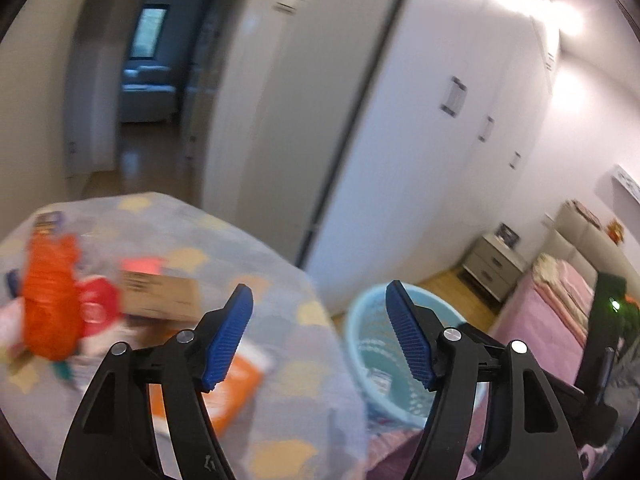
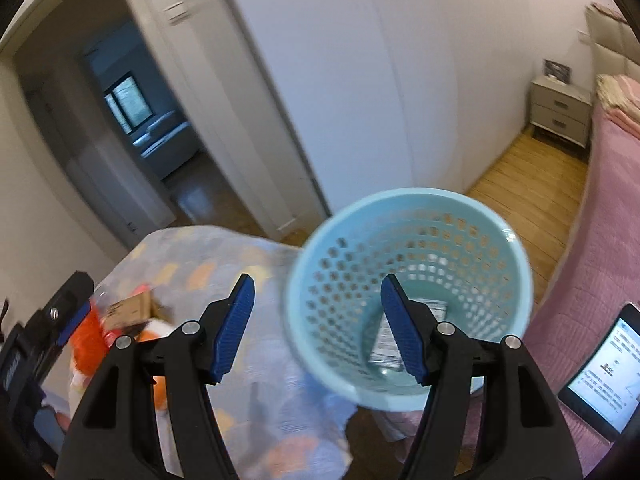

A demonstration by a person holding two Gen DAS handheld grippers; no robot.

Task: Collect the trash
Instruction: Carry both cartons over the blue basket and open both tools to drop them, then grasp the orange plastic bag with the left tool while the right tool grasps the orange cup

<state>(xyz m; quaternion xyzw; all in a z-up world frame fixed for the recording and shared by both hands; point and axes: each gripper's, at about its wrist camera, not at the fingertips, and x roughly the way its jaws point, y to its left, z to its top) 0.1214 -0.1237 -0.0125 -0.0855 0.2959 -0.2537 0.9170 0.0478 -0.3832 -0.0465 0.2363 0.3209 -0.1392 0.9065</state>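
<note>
A light blue perforated waste basket (image 2: 440,248) stands on the floor beside a table with a patterned cloth (image 2: 224,256); a clear wrapper (image 2: 394,340) lies in its bottom. My right gripper (image 2: 316,292) is open and empty, above the basket's left rim. My left gripper (image 1: 320,304) is open and empty above the table's right edge, the basket (image 1: 368,344) to its right. On the table lie an orange wrapper (image 1: 50,300), a red round item (image 1: 98,308), a cardboard box (image 1: 160,294) and an orange-white packet (image 1: 240,384). The left gripper's body (image 2: 24,352) shows in the right wrist view.
White wardrobe doors (image 2: 340,80) stand behind the basket. A pink bed (image 2: 592,240) lies on the right with a lit tablet (image 2: 604,372) on it. A bedside cabinet (image 2: 560,112) stands far right. An open doorway (image 2: 132,120) is at the left.
</note>
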